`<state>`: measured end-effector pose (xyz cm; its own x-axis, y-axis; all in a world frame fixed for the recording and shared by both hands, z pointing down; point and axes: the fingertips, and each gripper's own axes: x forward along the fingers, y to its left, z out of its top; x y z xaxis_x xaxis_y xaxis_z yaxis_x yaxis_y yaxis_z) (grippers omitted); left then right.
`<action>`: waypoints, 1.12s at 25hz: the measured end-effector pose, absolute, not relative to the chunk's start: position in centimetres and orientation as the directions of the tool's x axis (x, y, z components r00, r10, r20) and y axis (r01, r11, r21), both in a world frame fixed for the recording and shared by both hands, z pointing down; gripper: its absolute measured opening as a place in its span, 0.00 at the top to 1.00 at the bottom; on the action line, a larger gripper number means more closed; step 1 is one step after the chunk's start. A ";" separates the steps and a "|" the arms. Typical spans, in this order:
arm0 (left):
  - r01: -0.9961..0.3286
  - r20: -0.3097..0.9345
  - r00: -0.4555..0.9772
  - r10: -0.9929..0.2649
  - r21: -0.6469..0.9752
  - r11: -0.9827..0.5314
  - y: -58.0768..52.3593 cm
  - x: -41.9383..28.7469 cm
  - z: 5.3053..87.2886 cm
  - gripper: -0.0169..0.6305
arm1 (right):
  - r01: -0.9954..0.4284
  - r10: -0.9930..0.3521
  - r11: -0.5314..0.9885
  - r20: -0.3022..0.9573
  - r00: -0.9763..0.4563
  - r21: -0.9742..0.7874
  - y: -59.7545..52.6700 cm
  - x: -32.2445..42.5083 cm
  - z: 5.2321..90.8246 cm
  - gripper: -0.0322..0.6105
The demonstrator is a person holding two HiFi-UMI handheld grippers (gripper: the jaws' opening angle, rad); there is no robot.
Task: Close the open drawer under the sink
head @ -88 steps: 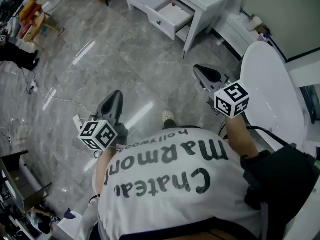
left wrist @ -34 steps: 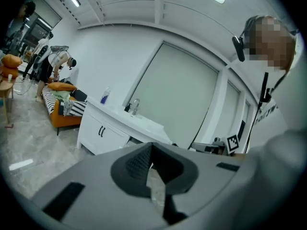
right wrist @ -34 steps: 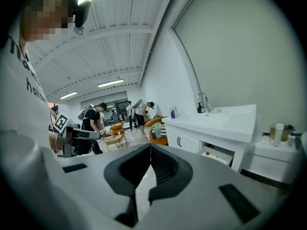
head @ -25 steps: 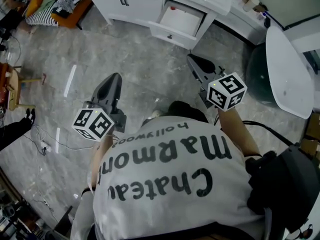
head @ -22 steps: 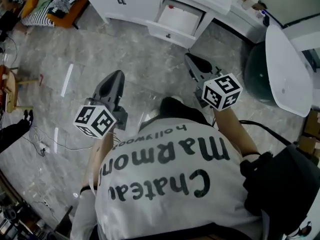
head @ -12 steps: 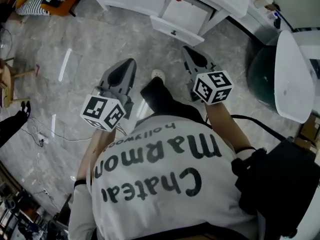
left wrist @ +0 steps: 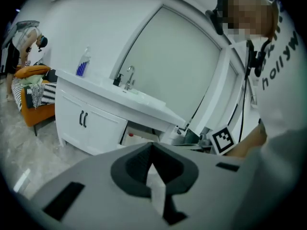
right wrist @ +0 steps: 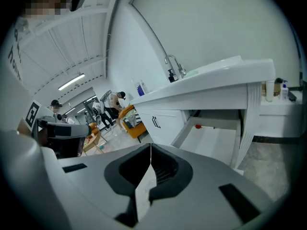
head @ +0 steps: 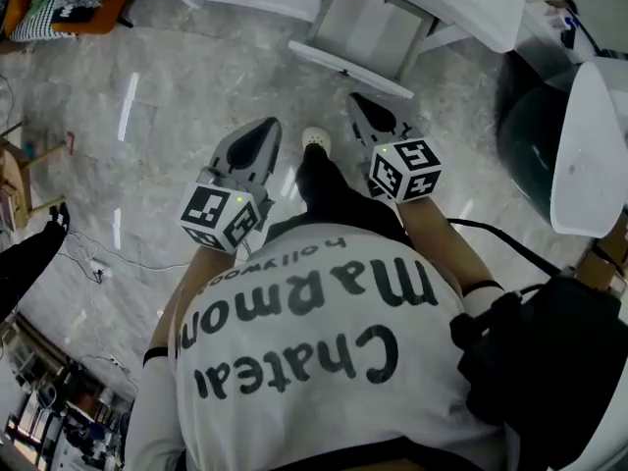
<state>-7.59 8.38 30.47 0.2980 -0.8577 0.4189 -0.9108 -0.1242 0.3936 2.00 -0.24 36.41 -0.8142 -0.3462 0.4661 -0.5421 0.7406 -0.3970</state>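
Grey marble flooring [head: 196, 77] fronts a white vanity unit with a white tabletop [right wrist: 206, 87] and a chrome faucet [right wrist: 173, 66] over the sink.

Item 1: the drawer [head: 368, 32] sits directly beneath the tabletop, beside the two-door cabinet [left wrist: 82, 119] with black handles. It is pulled out toward the person, interior exposed. A small red item [right wrist: 198, 126] lies at its back edge; otherwise the white interior appears bare.

Item 2: the right gripper [head: 361, 106] is aimed at the drawer front and stops short of it; no contact is seen. Its fingers are closed tip to tip, with nothing between them.

Item 3: the left gripper [head: 265, 128] is held alongside, over the floor, farther from the drawer. Its fingers likewise meet, empty.

Item 4: a white shoe [head: 314, 140] and a dark trouser leg show between the two grippers.

Item 5: a blue-labelled bottle [left wrist: 83, 63] stands on the far end of the tabletop. An orange seat with striped fabric [left wrist: 33, 87] is beyond the cabinet, with a person bending beside it.
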 end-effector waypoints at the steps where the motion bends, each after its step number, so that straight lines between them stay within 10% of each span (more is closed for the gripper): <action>1: -0.911 0.441 0.304 -0.844 0.394 -0.123 7.9 -7.6 31.3 0.96 | -0.546 -0.342 0.733 0.474 -0.811 -0.406 -0.5 1.9 37.1 0.93; 28: -0.858 0.668 0.514 -0.538 0.407 -0.314 2.9 -9.4 42.8 0.96 | -0.749 -0.374 0.554 0.695 -0.614 -0.364 -2.2 2.7 49.3 0.93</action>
<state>-9.35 2.90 42.84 0.5138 -0.5383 0.6680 -0.8578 -0.3139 0.4069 2.67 -2.20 49.29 -0.6142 -0.3744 0.6947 -0.7489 0.5541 -0.3635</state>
